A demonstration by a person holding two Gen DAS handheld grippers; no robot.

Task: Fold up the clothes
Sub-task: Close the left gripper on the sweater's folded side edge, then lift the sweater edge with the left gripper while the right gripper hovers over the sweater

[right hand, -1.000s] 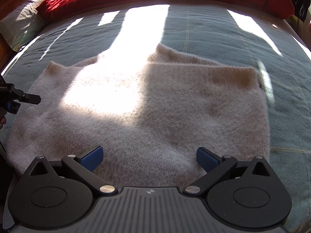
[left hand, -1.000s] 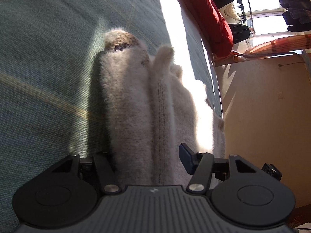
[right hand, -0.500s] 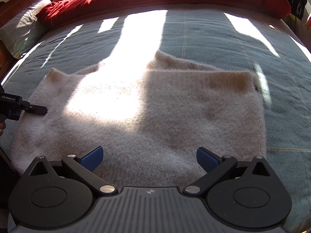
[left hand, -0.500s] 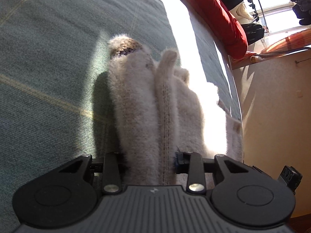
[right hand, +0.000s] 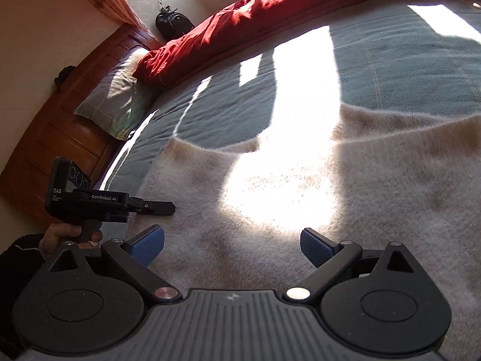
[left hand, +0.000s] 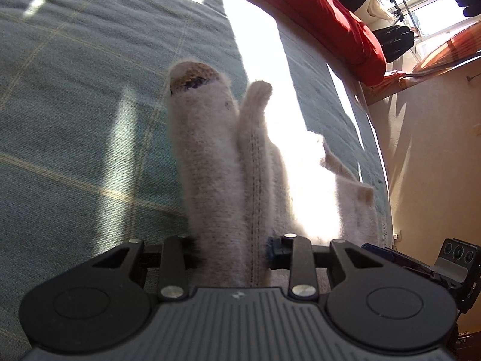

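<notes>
My left gripper (left hand: 233, 251) has just been closing, and its pads now pinch a bunched fold of the fuzzy cream sweater (left hand: 216, 180), the knit rising between the two fingers and running away across the green plaid bedspread (left hand: 75, 105). A stitched seam shows along the gathered fold, and what I take to be the neck opening sits at its far end, though glare washes out much of that side. From my right gripper (right hand: 231, 245), whose blue-padded fingers are spread wide with nothing between them, I see the sweater (right hand: 300, 210) lying flat over the bed's near edge, sunlit across the middle. The left gripper (right hand: 156, 209) grips the sweater's left edge, held by a hand (right hand: 64, 236). A red duvet (right hand: 270, 21) lies along the far edge and a pillow (right hand: 117, 99) against the wooden headboard (right hand: 60, 126).
</notes>
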